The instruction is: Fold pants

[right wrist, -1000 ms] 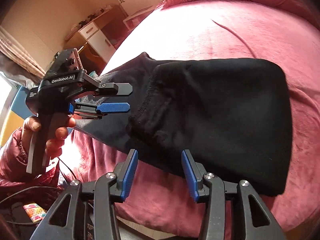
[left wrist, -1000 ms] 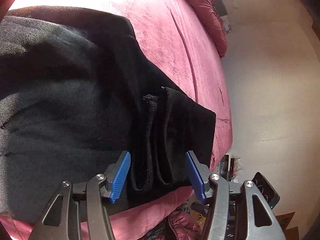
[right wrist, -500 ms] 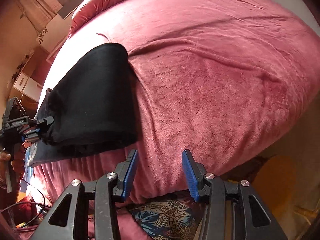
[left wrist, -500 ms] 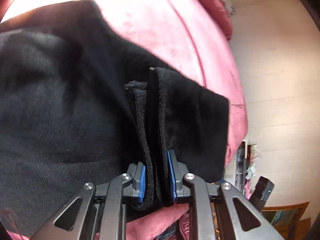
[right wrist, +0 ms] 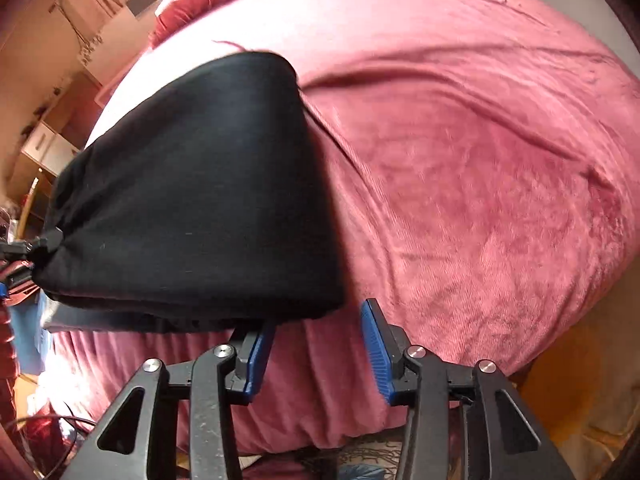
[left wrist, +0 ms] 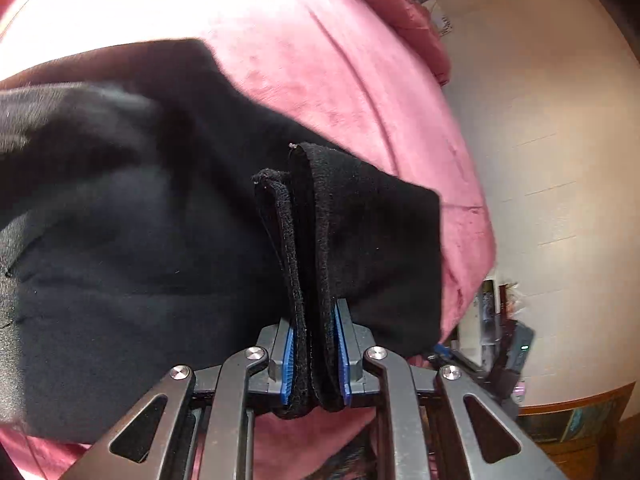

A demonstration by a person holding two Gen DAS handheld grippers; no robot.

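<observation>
A second ago your left tongs (left wrist: 313, 360) were spread on either side of the bunched hem layers; now you are pinching those layers between the blue pads (left wrist: 289, 364), which are pressed tight against the fabric, and you are keeping that grip as the cloth rises a little in the left view. Your right tongs (right wrist: 318, 350) are standing spread with nothing between them; since a second ago you have swung them from facing the middle of the pants to the folded corner on the right, and they are now sitting just below the near edge of the fold, the left pad (right wrist: 256, 360) partly tucked under the cloth's edge and the right pad clear of it over the blanket. The pants (right wrist: 192, 200) are lying on the bed (right wrist: 480, 168), near its front edge, folded over into a thick black stack with a smooth, rounded top layer and a thinner layer showing beneath along the near side. In the left view the pants (left wrist: 132, 248) are spreading out dark and slightly rumpled to the left of the pinched hems, over the red blanket (left wrist: 320, 52).
</observation>
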